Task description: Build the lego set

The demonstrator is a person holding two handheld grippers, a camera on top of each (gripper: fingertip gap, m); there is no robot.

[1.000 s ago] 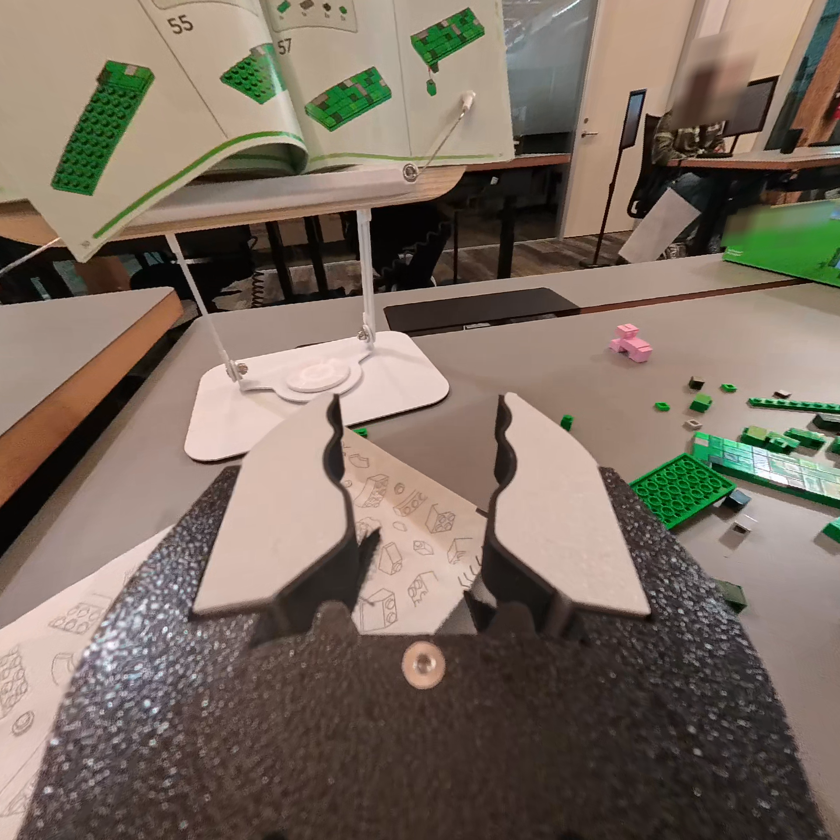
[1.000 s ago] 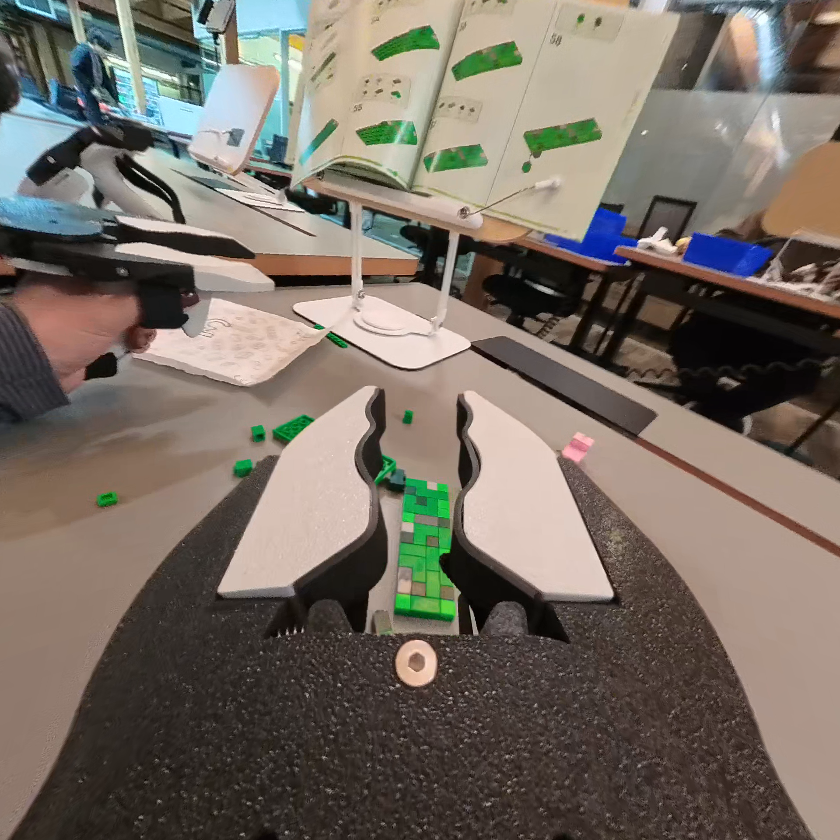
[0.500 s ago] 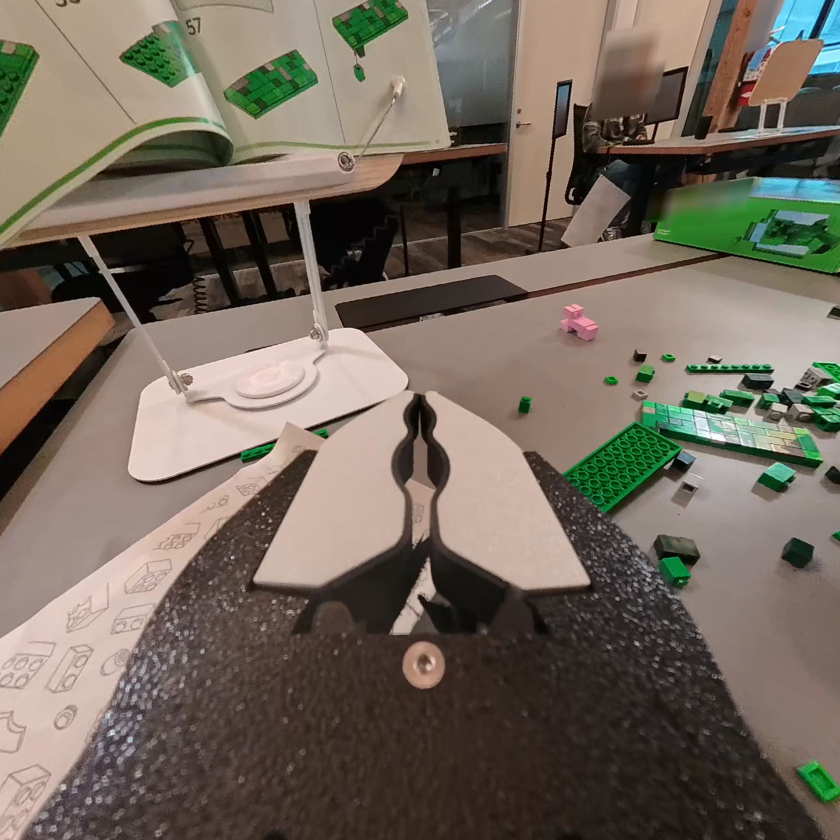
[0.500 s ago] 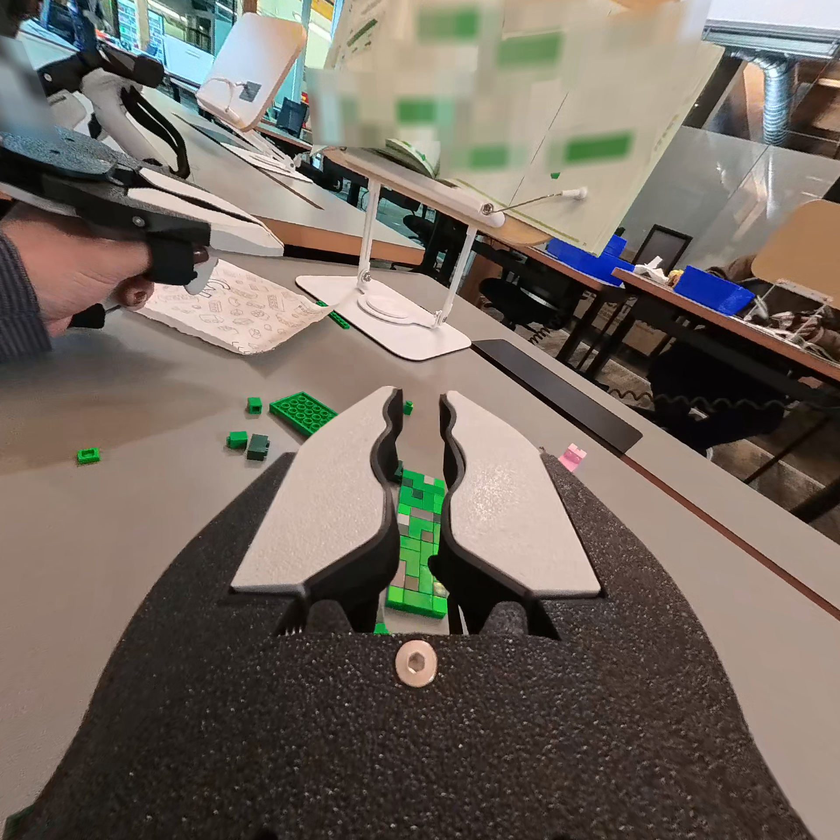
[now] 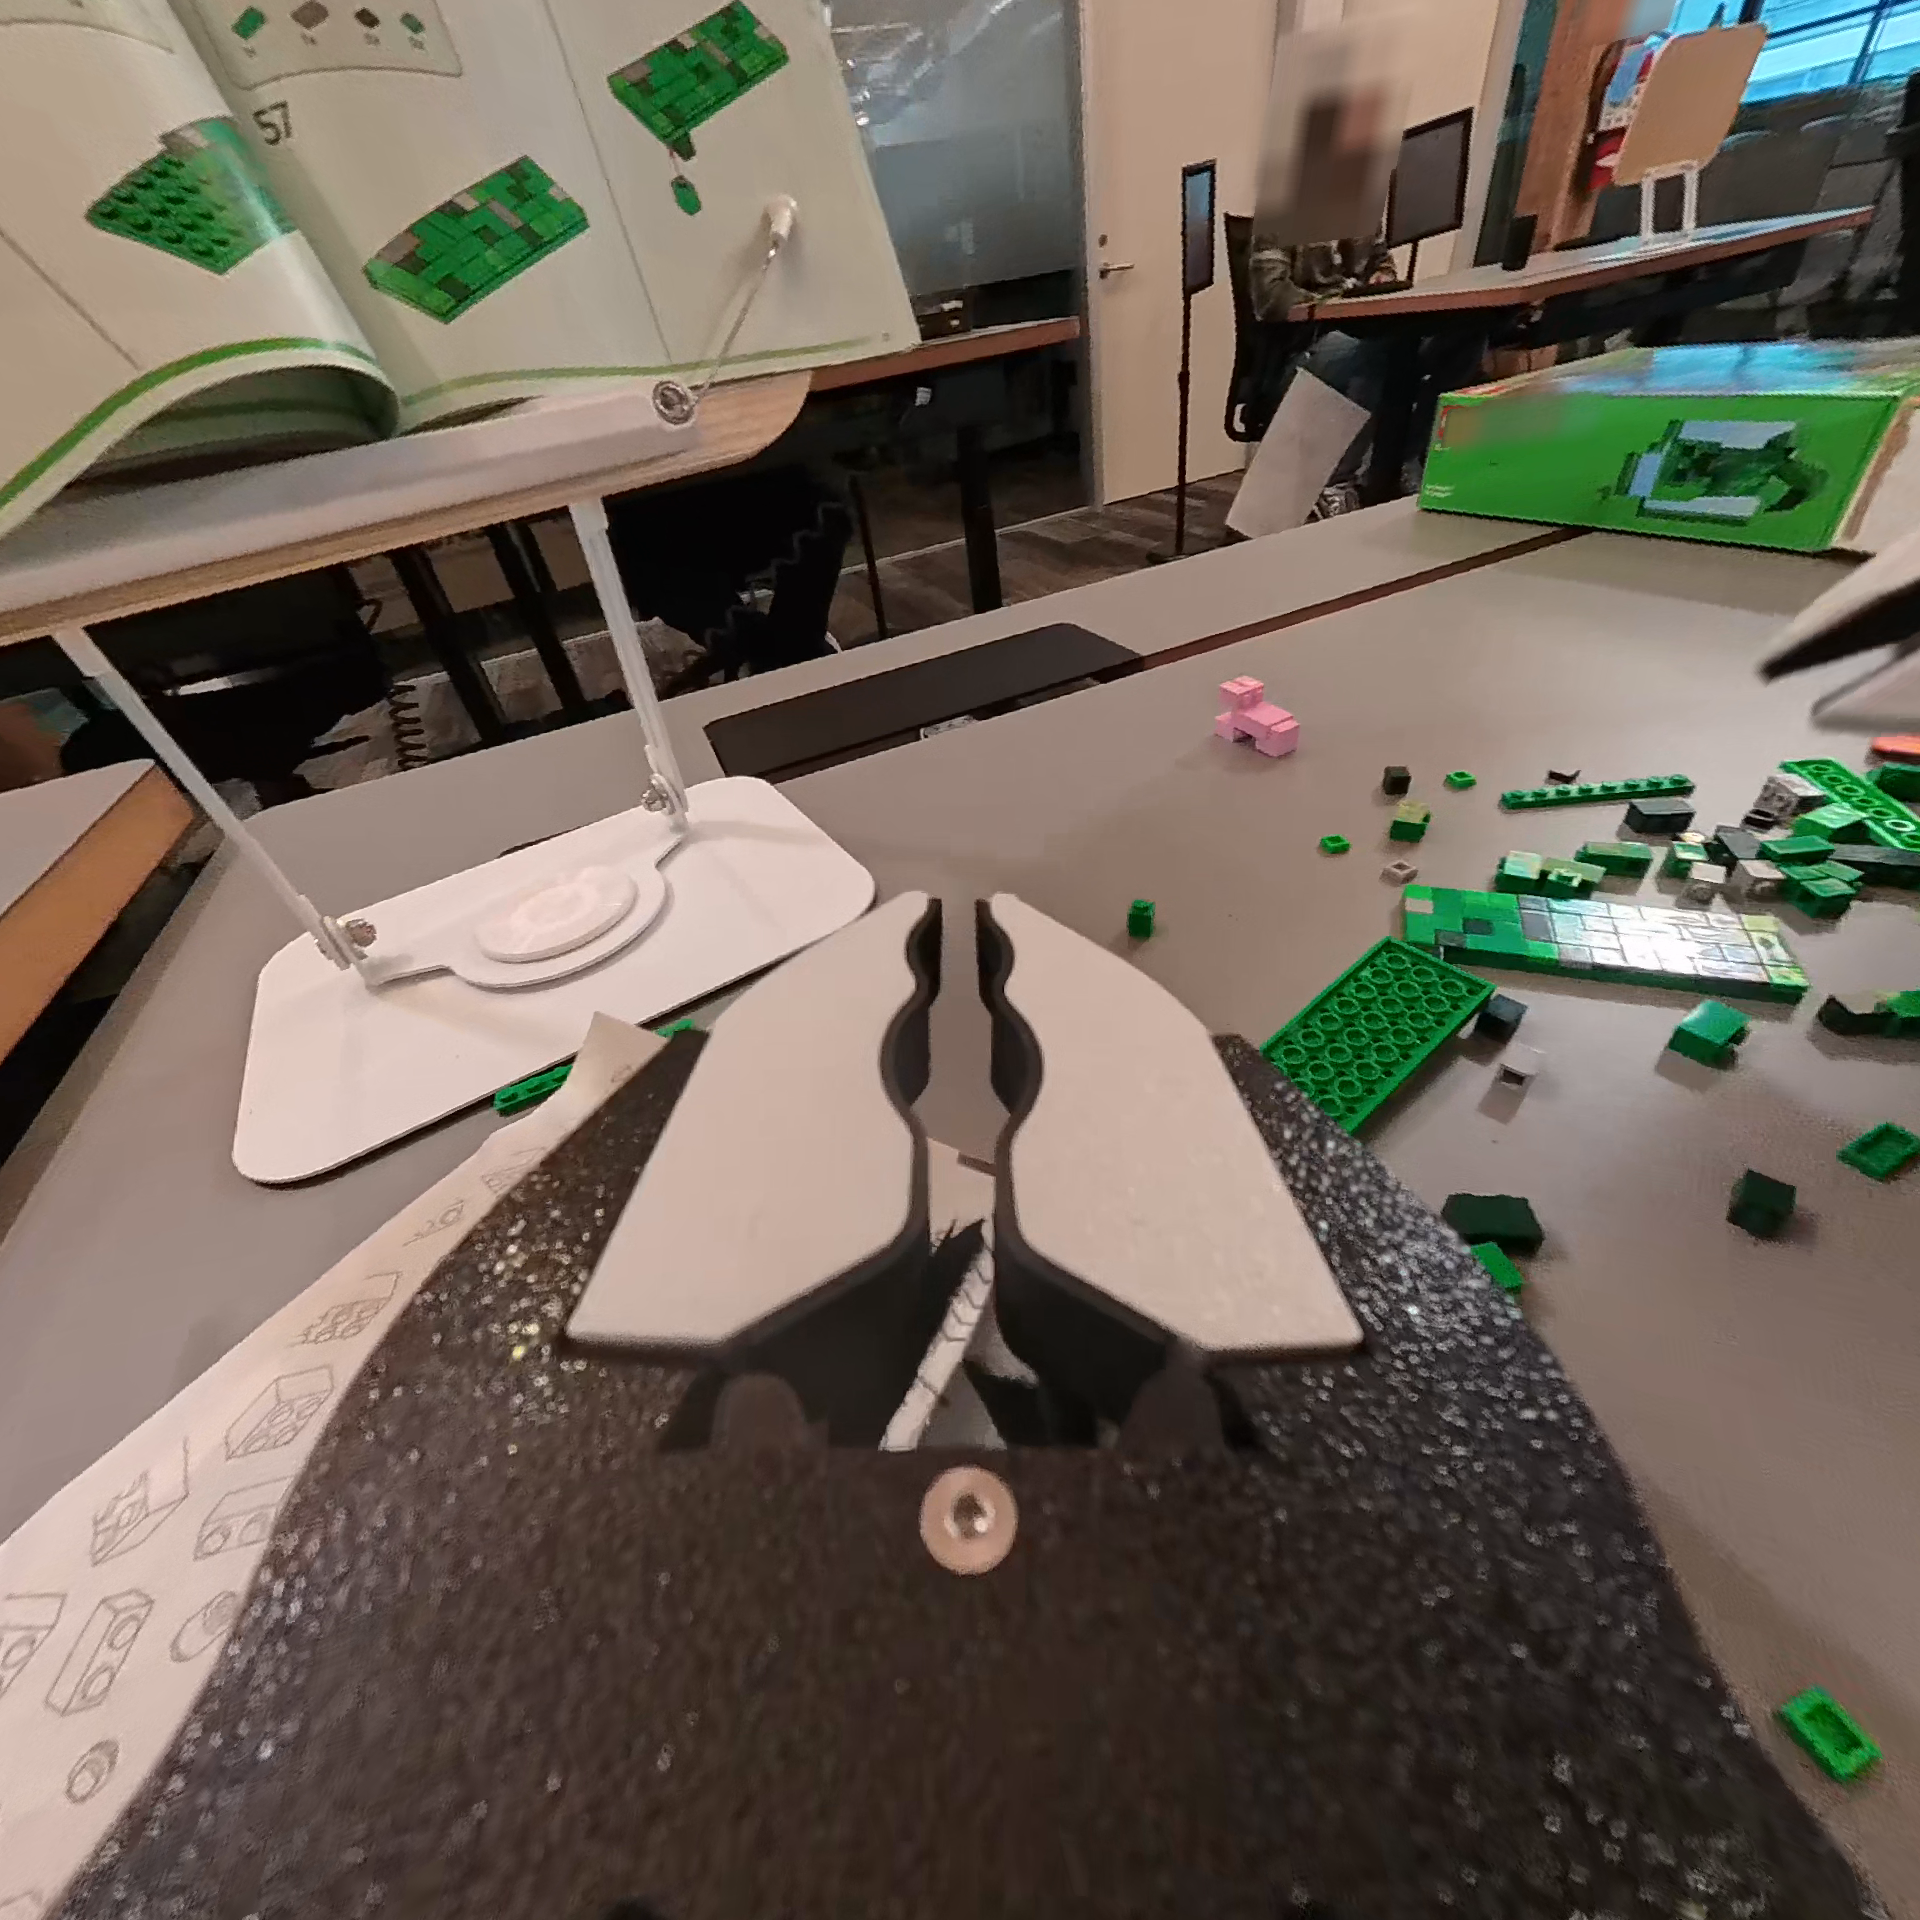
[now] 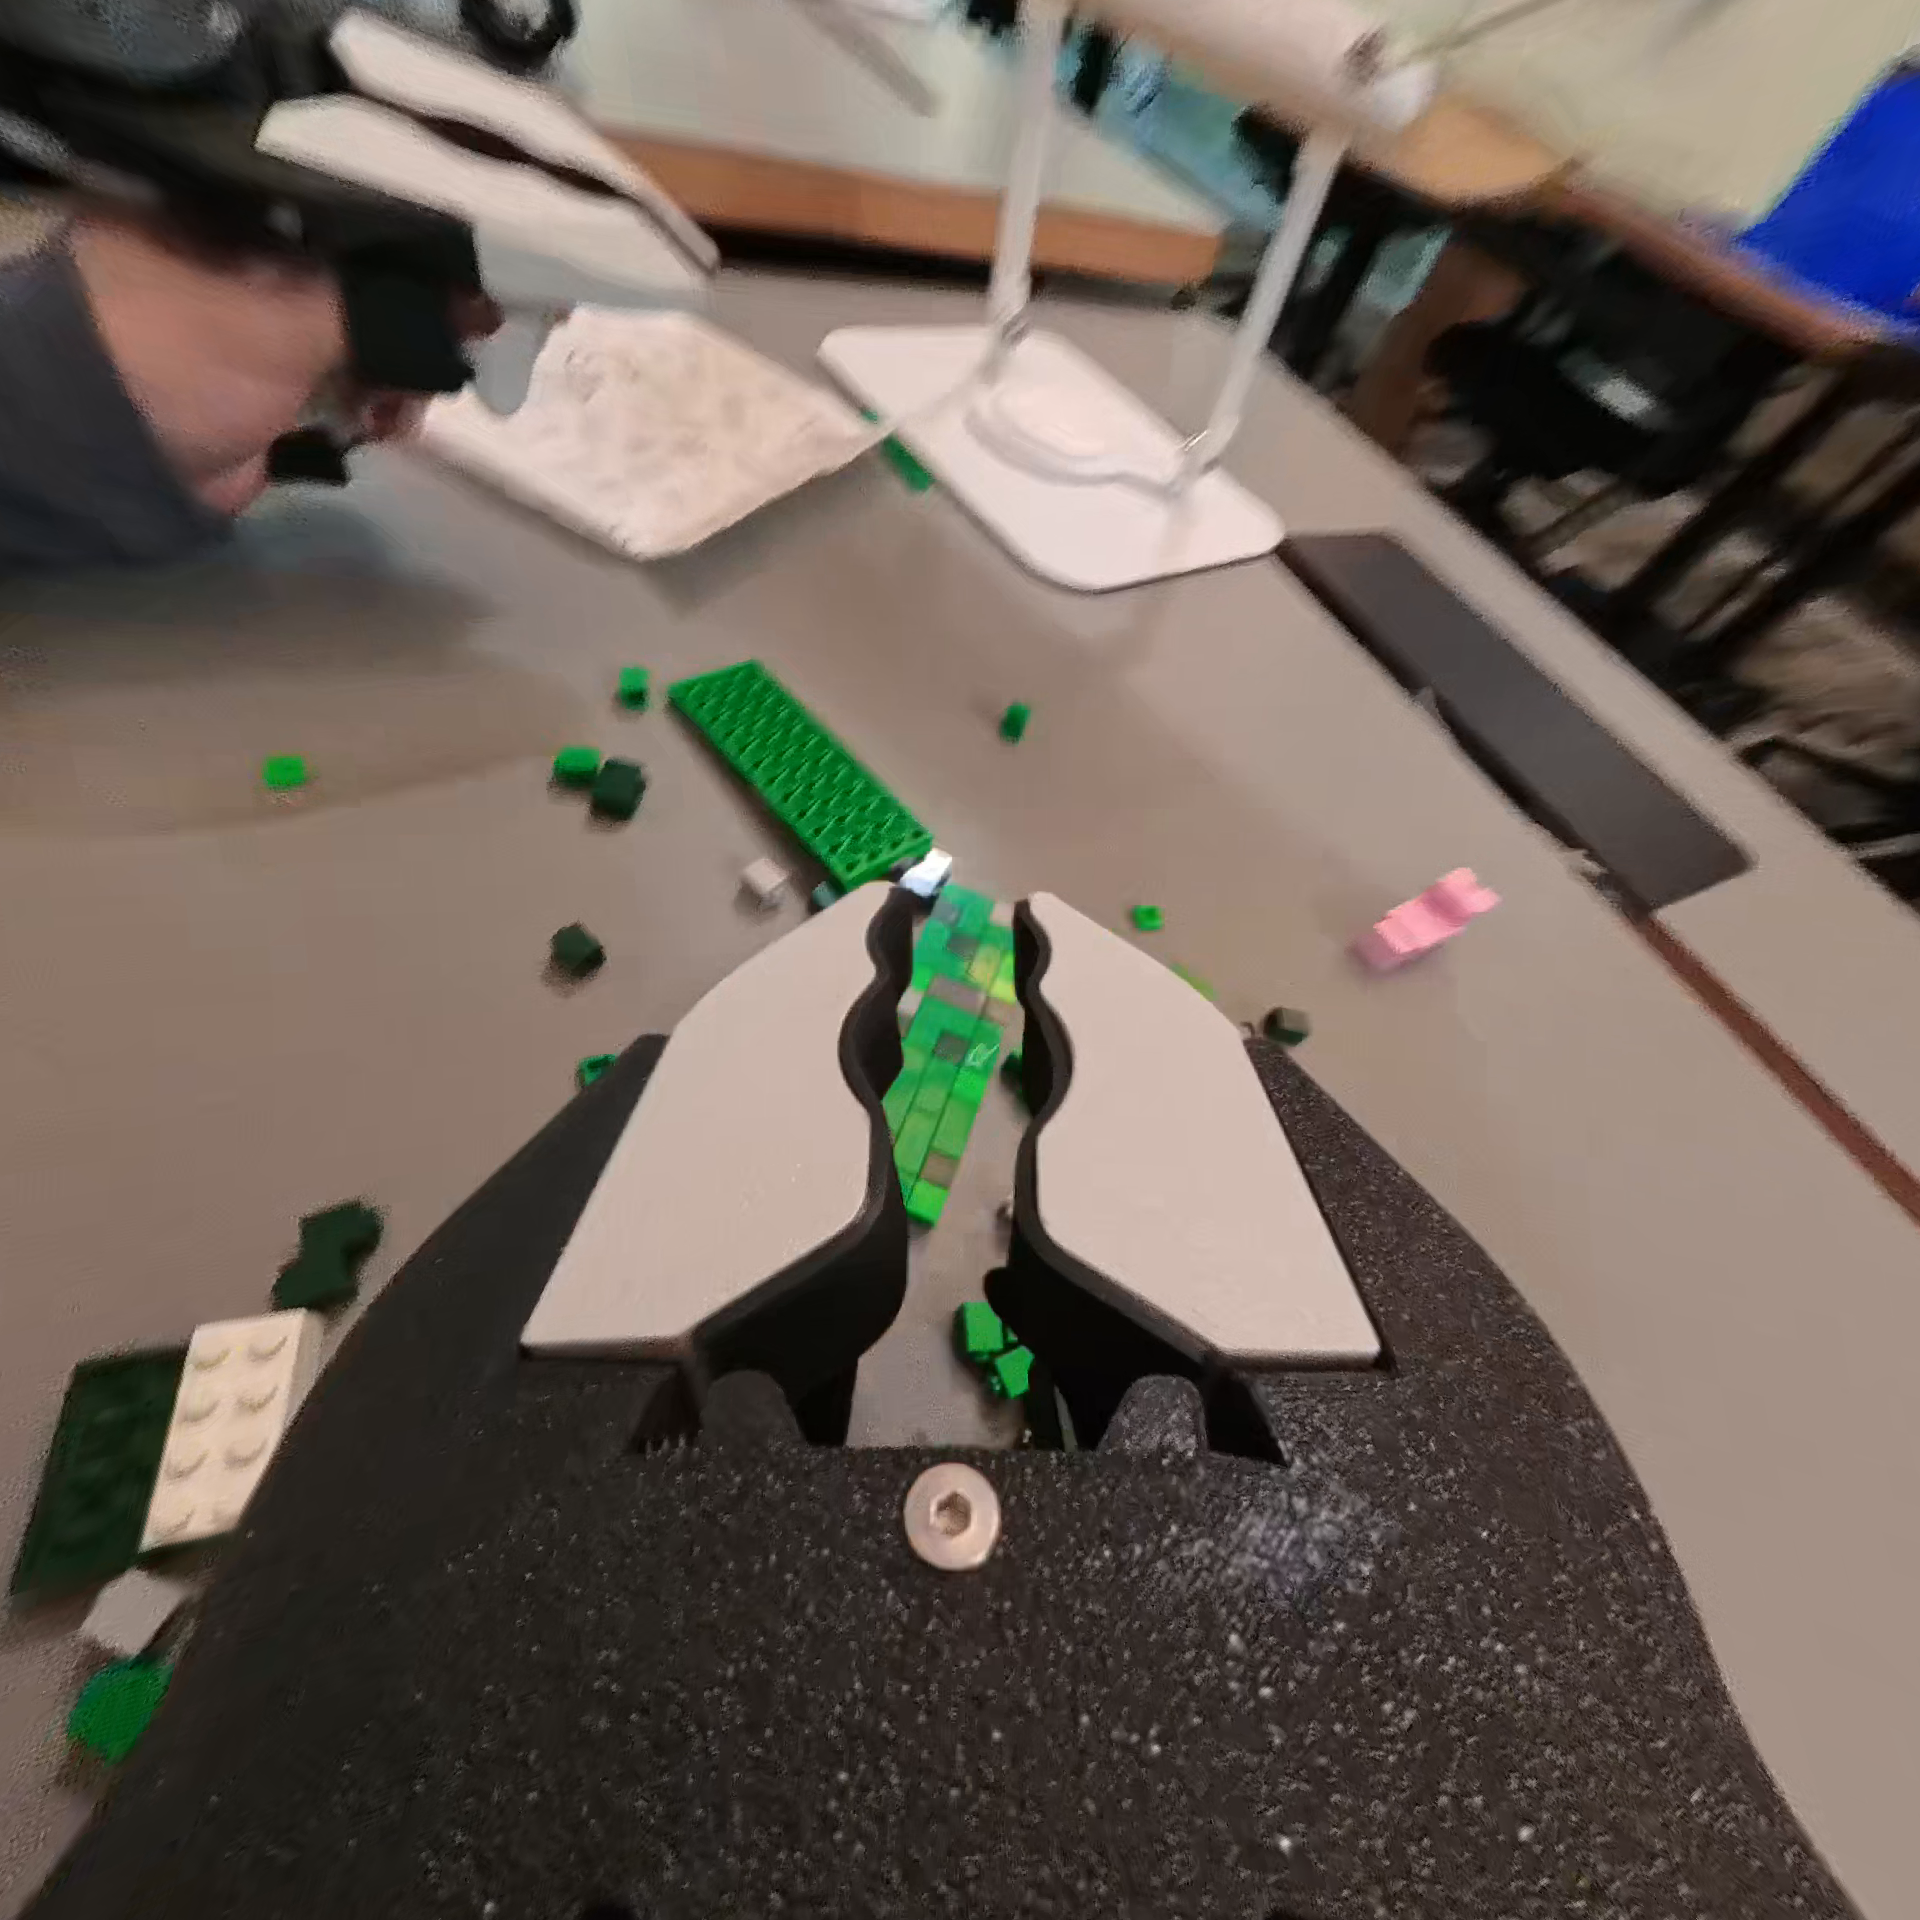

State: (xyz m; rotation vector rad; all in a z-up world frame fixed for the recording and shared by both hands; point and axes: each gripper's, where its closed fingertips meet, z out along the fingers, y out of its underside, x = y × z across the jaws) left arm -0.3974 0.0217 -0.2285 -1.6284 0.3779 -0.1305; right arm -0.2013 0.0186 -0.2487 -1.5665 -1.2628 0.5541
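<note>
The lego set lies scattered in loose parts across the grey table (image 5: 1195, 831), and its tiled green strip (image 6: 951, 1049) is seen directly beneath the right gripper (image 6: 951, 914), whose jaws are held slightly parted with nothing caught between them. The left gripper (image 5: 958, 912) is nearly closed — only a thin slit is left, and nothing is held — above a printed paper bag (image 5: 260, 1455) near the table's left edge. A studded green plate (image 6: 800, 774) is set just beyond the strip, with small green pieces strewn around both.

A risk can be judged here: the right view is blurred, and if the fingers are brought down askew, the strip could be knocked or loose bits swept toward the table edge. Farther off, a pink piece (image 5: 1257, 722), a white book stand (image 5: 551, 935) with an open instruction booklet (image 5: 468, 177) and a green box (image 5: 1662, 457) are seen; beyond lie office desks — a seated person is there too.
</note>
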